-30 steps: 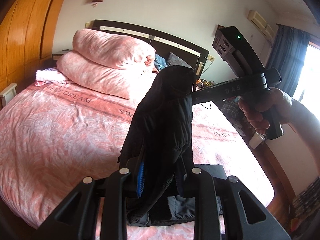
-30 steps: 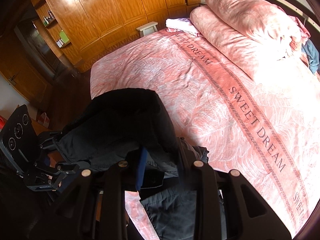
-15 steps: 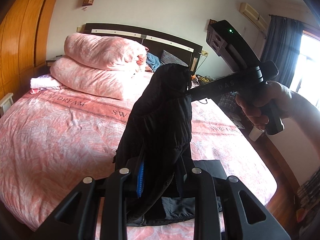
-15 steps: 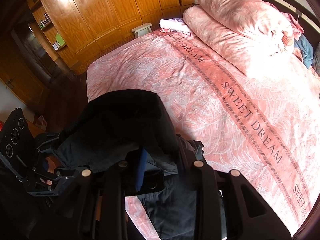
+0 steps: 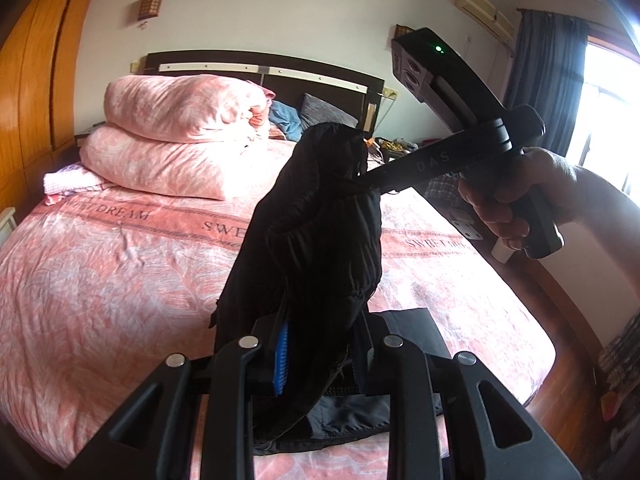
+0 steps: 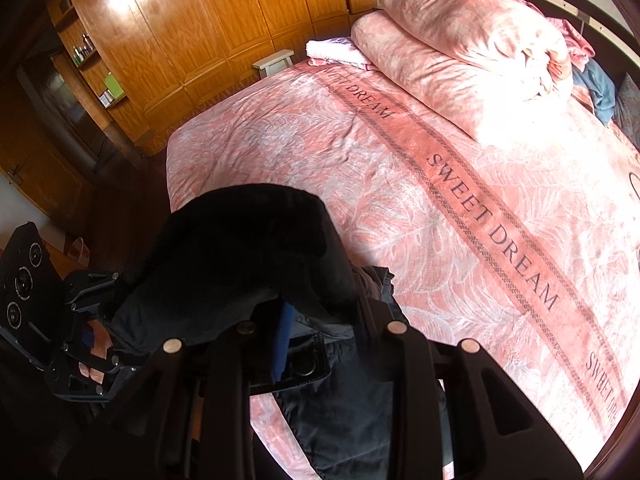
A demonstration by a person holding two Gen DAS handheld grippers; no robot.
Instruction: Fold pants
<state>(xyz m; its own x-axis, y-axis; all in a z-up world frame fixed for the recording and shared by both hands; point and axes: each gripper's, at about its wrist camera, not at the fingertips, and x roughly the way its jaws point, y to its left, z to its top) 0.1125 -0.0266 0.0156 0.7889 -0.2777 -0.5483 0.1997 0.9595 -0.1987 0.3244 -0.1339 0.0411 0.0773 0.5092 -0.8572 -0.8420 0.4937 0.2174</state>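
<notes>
The black pants (image 5: 316, 240) hang in the air above the near edge of the bed (image 5: 100, 280), stretched between the two grippers, with the lower part draping down onto the pink bedspread (image 6: 440, 208). In the left wrist view the cloth rises from the near jaws as a dark bunched column, gathered into ribbed folds near its top.

The left gripper (image 5: 320, 354) has its jaws drawn in narrow and pinched on a thick wad of the fabric — a blue pad shows on one finger beside the cloth. The right gripper (image 6: 318, 344) stands the same way, jaws nearly together and clamped on the pants, the fabric mounding up and over its fingers. Seen from the left camera, that right gripper reaches in from the side to the top of the hanging cloth, and a bare hand (image 5: 508, 200) grips its handle.

Beyond the pants, the bedspread carries a darker band lettered "SWEET DREAM". A folded pink quilt (image 5: 180, 136) is stacked at the head of the bed against a dark headboard (image 5: 260, 64). Wooden wardrobes (image 6: 208, 28) line the wall on one side — a blue curtain (image 5: 544, 76) hangs by the bright window on the other.
</notes>
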